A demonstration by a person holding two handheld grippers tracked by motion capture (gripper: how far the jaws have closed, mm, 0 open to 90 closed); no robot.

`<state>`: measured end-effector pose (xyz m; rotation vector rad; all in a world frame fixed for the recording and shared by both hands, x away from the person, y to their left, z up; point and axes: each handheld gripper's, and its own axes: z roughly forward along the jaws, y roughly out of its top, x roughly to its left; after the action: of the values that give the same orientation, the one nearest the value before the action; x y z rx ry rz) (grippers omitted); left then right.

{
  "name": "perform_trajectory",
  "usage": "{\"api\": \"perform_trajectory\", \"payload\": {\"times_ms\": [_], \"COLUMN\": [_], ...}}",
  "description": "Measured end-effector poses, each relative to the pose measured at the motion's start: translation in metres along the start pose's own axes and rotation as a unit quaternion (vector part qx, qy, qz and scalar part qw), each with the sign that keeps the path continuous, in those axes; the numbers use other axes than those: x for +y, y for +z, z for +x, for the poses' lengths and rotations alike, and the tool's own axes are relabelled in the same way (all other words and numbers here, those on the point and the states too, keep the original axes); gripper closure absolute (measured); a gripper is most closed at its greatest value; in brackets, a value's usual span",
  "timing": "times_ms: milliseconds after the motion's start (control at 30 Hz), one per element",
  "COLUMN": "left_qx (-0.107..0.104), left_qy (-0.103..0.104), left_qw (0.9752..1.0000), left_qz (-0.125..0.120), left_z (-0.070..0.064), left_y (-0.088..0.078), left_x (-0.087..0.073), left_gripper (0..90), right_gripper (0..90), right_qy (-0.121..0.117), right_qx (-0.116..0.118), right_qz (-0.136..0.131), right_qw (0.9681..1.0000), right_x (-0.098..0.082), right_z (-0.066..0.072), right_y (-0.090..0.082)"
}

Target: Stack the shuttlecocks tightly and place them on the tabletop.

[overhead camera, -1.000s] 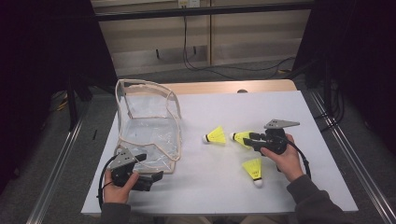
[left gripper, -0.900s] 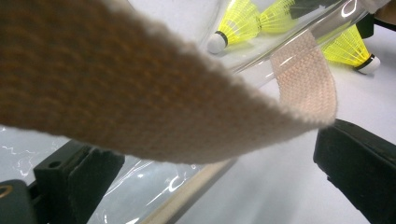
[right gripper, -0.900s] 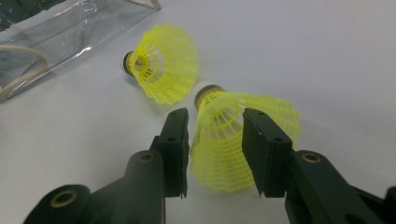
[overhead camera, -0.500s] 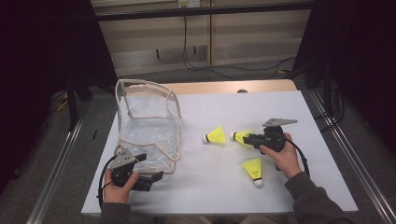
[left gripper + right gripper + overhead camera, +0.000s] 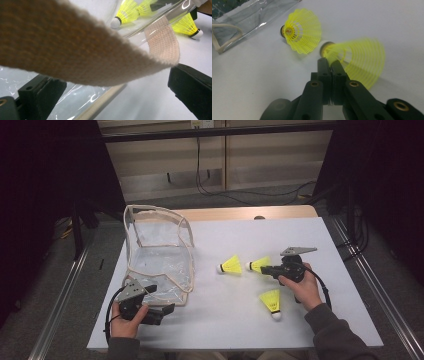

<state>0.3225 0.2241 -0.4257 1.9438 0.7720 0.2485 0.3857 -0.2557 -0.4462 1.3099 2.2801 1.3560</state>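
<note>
We have the right claw [image 5: 264,268] just closing, now pinching the skirt of a yellow shuttlecock [image 5: 258,264] mid-worktop [image 5: 240,320]; its cork points twd the clear bag [image 5: 159,255], long axis across the worktop. The left claw [image 5: 162,311], spread, straddles the bag's strap [image 5: 163,41]. Next, we judge: lift & carry it to the bag's mouth.
</note>
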Motion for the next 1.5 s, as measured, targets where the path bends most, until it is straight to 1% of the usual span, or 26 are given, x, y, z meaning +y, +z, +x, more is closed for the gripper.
{"api": "perform_trajectory", "payload": {"times_ms": [100, 300, 400, 833, 1033, 1400, 1500], "left_qx": [-0.002, -0.001, -0.001, -0.003, -0.003, -0.003, -0.003], "left_qy": [-0.001, -0.003, -0.001, -0.001, -0.001, -0.001, -0.001], "left_qw": [1.0000, 1.0000, 1.0000, 1.0000, 1.0000, 1.0000, 1.0000], "left_qz": [-0.003, -0.005, -0.004, -0.002, -0.003, -0.003, -0.001], "left_z": [0.000, 0.000, 0.000, -0.001, 0.000, -0.001, -0.001], "left_y": [0.000, 0.000, 0.000, 0.000, 0.000, 0.000, 0.000], "left_x": [0.000, -0.001, -0.001, -0.001, -0.001, -0.001, -0.001], "left_gripper": [1.8, 1.8, 1.8, 1.8, 1.9, 1.9, 1.9], "right_gripper": [89.2, 89.4, 89.4, 89.5, 89.5, 89.5, 89.5], "right_qy": [0.004, -0.001, -0.004, -0.004, -0.015, -0.023, -0.016], "right_qx": [0.006, 0.009, 0.008, 0.013, 0.017, 0.027, 0.029], "right_qz": [-0.002, -0.001, -0.004, -0.013, -0.015, -0.020, -0.020], "right_qw": [1.0000, 1.0000, 1.0000, 0.9998, 0.9996, 0.9992, 0.9992], "right_x": [0.000, 0.000, 0.000, 0.004, 0.008, 0.017, 0.017], "right_z": [-0.001, -0.001, -0.002, -0.002, 0.001, 0.004, 0.003], "right_y": [0.000, -0.002, -0.003, -0.008, -0.008, -0.010, -0.008]}}
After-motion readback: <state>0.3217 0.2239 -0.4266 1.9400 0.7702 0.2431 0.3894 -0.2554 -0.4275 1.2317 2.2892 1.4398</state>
